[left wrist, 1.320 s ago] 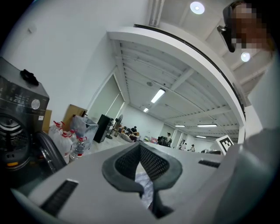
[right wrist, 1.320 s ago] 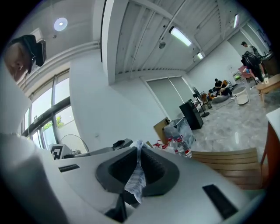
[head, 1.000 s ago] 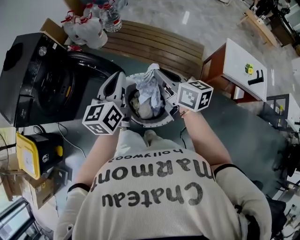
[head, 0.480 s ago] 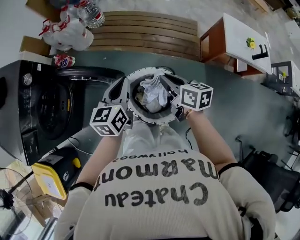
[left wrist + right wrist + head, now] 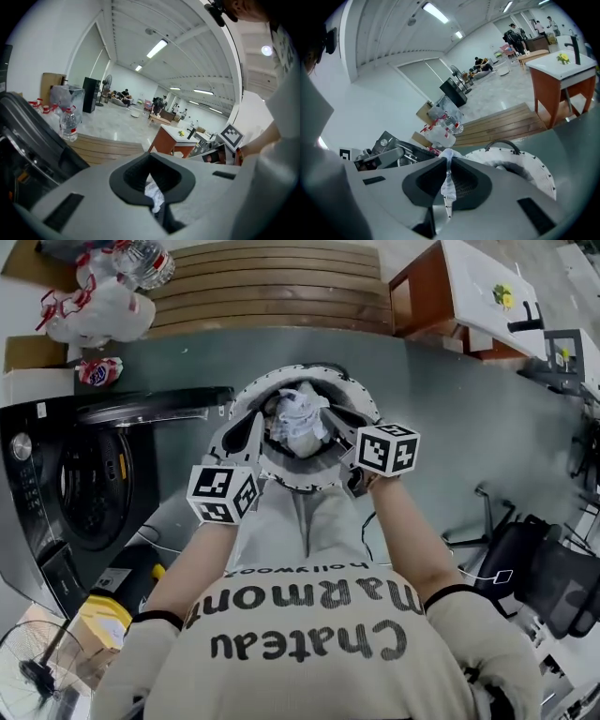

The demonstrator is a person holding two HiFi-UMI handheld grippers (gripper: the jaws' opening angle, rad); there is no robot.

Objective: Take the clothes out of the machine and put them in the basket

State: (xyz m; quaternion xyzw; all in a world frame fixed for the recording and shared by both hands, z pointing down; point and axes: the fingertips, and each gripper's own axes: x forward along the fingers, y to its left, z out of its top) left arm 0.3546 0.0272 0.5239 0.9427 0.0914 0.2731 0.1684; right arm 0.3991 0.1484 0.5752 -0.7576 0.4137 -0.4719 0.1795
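The left gripper [image 5: 152, 187] and right gripper [image 5: 447, 180] each pinch the garment [image 5: 298, 420]. Held over the basket [image 5: 349, 388], it should drop inside.

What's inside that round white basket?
A crumpled white patterned cloth fills the opening, pinched by the left gripper and the right gripper, both shut on it. It covers most of the laundry basket, so the bottom and anything underneath cannot be seen.

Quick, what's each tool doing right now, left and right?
Left tool: closed on the white cloth.
Right tool: closed on the white cloth too.
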